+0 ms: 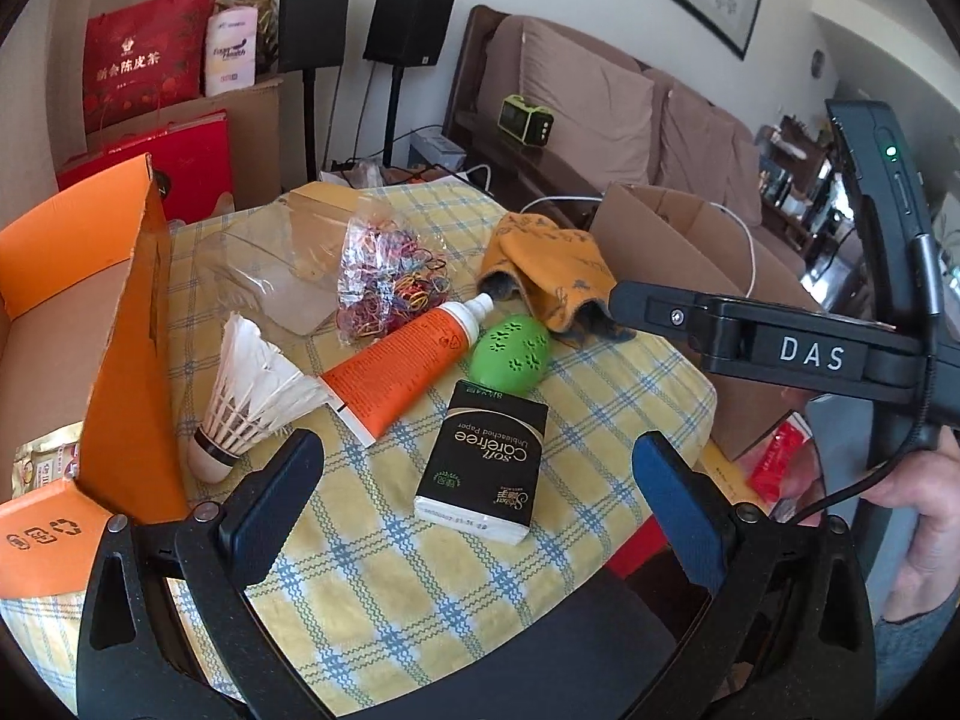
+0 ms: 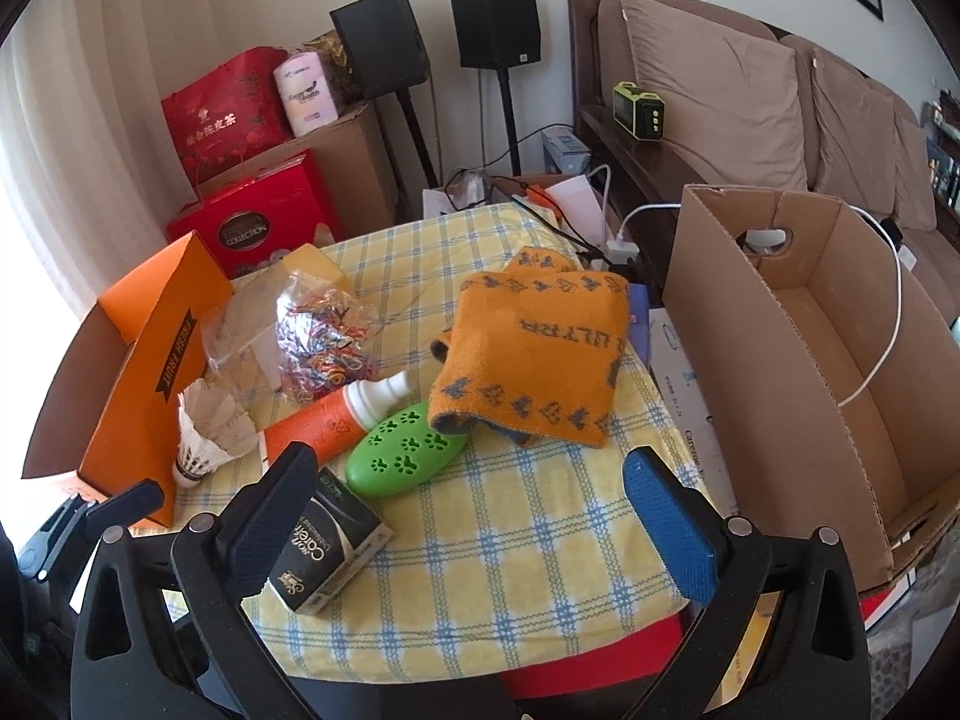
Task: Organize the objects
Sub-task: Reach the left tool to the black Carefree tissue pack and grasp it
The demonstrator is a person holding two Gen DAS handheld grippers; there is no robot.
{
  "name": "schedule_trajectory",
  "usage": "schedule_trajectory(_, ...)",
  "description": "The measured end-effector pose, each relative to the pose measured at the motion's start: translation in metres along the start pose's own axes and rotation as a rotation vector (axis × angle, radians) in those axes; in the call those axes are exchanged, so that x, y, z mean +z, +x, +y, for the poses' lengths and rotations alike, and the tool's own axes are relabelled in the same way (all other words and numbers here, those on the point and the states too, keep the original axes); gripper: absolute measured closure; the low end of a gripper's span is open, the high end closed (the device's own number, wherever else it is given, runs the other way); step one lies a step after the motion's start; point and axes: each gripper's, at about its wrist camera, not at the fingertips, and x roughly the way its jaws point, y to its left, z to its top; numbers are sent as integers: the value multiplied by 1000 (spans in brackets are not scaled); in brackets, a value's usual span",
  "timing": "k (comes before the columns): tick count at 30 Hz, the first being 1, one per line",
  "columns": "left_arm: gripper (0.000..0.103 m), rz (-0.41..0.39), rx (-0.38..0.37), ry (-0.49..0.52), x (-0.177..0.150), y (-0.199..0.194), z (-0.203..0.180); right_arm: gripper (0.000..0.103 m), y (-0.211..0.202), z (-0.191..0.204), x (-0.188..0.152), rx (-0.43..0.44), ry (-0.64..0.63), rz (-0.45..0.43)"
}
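The tissue pack [image 1: 483, 462] lies at twelve o'clock between the left gripper [image 1: 477, 480]'s spread, empty jaws, apparently lined up for pickup; the right gripper [image 2: 471, 510] hangs released and empty beside it.

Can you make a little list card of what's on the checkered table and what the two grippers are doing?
table: yellow checkered cloth
things on it: shuttlecock, orange tube, green egg, tissue pack, bag of rubber bands, orange towel
boxes: orange box on one side, brown box on the other
left gripper: open, holding nothing
right gripper: open, holding nothing
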Motion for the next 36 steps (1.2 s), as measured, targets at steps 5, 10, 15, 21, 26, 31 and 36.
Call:
schedule_trajectory(5,0,30,-5,0,1,21,-3,0,2,-7,-1,-22,1,3)
schedule_trajectory(10,0,69,1,-6,0,43,-4,0,5,-13,-2,-29,1,14)
schedule_trajectory(15,4,89,29,7,-2,56,-4,0,12,-17,-4,-22,10,33)
schedule_trajectory(21,37,129,14,5,-2,68,-1,0,20,-18,-6,-3,21,54)
schedule_trajectory(26,51,137,8,13,-5,69,-2,1,25,-15,-6,21,24,69)
schedule_trajectory(31,52,115,10,-11,-7,57,4,4,29,-9,-4,47,22,77)
schedule_trajectory(36,52,77,8,-57,-6,32,17,10,38,3,-5,67,14,96)
